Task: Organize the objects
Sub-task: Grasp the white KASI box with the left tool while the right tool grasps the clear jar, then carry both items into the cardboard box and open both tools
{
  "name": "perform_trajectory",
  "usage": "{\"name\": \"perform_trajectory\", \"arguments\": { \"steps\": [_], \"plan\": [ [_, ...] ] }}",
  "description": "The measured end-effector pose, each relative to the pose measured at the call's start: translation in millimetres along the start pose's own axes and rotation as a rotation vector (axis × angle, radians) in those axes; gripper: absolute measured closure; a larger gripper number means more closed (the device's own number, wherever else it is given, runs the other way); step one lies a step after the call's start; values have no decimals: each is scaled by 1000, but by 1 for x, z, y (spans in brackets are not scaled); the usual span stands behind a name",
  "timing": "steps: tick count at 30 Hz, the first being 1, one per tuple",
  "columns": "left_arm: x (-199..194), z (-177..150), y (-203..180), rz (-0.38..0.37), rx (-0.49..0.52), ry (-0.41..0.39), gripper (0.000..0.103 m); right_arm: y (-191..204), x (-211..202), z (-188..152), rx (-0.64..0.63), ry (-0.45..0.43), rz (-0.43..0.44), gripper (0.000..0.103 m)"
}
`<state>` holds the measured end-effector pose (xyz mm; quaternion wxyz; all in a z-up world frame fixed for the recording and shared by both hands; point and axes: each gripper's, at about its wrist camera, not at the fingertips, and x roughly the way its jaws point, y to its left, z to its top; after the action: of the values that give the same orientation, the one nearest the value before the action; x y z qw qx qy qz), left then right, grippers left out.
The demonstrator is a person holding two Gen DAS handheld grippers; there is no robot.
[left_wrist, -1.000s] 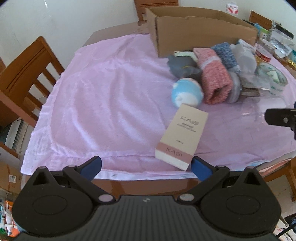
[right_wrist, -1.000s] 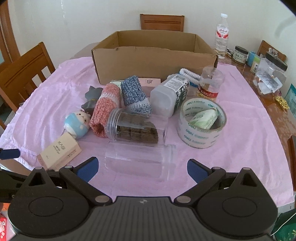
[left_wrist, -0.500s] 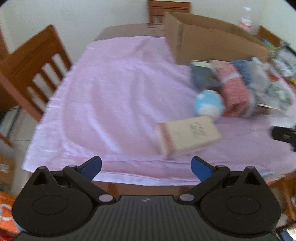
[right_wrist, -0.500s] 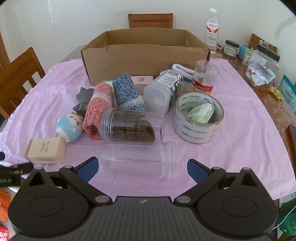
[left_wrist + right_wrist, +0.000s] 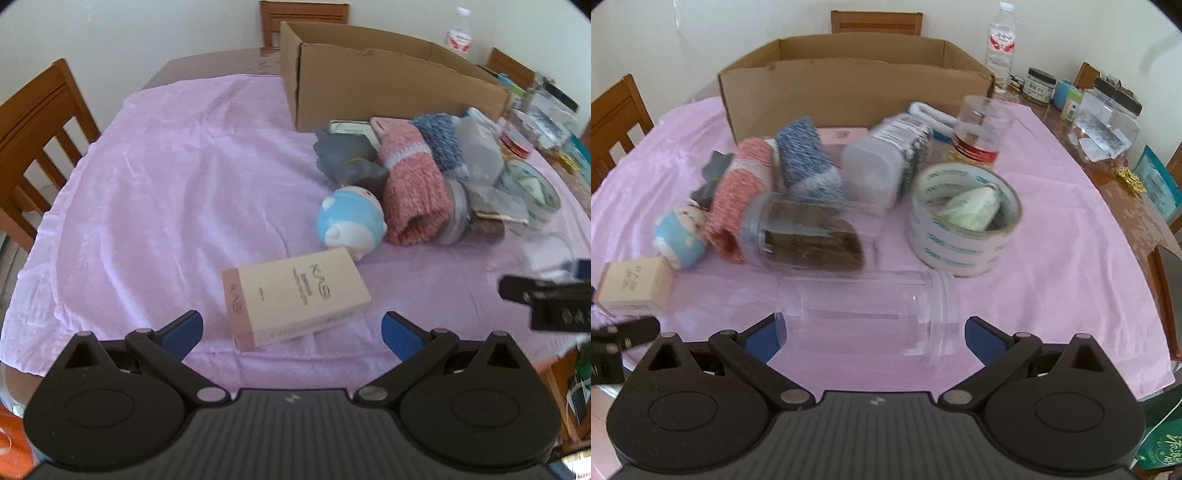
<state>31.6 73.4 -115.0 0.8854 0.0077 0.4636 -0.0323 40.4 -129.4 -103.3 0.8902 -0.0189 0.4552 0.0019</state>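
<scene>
Dining room interior: wooden furniture, pale walls, daylight.
Plain off-white wall (image 5: 701, 33) behind, unadorned. Brown glossy table (image 5: 207, 64), rounded at its far corner, mostly covered by a creased pink cloth (image 5: 166, 177) that hangs over the near edge. Slat-backed wooden chair (image 5: 40, 122) at the left side; a second chair (image 5: 875, 22) at the far end against the wall; a third chair back (image 5: 1087, 75) at the right. Soft, even light, slightly washed out.

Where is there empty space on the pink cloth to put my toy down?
The pink cloth is bare on its left half, between the wooden chair and the cardboard box. It is crowded around the socks and tape roll.
</scene>
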Motion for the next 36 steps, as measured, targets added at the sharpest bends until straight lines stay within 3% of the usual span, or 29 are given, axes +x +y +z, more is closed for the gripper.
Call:
{"name": "perform_trajectory", "arguments": {
  "steps": [9,15,24,36],
  "plan": [
    [15,9,-12,118,-86,2,1,-10,12,10,-47,12,81,0],
    [17,12,-14,145,-127,-23,3,-9,16,15,-83,32,97,0],
    [13,12,-11,118,-112,-27,20,-12,11,16,-85,45,109,6],
    [-7,25,-2,40,-9,2,21,-12,-7,29,-123,66,109,6]
  ]
}}
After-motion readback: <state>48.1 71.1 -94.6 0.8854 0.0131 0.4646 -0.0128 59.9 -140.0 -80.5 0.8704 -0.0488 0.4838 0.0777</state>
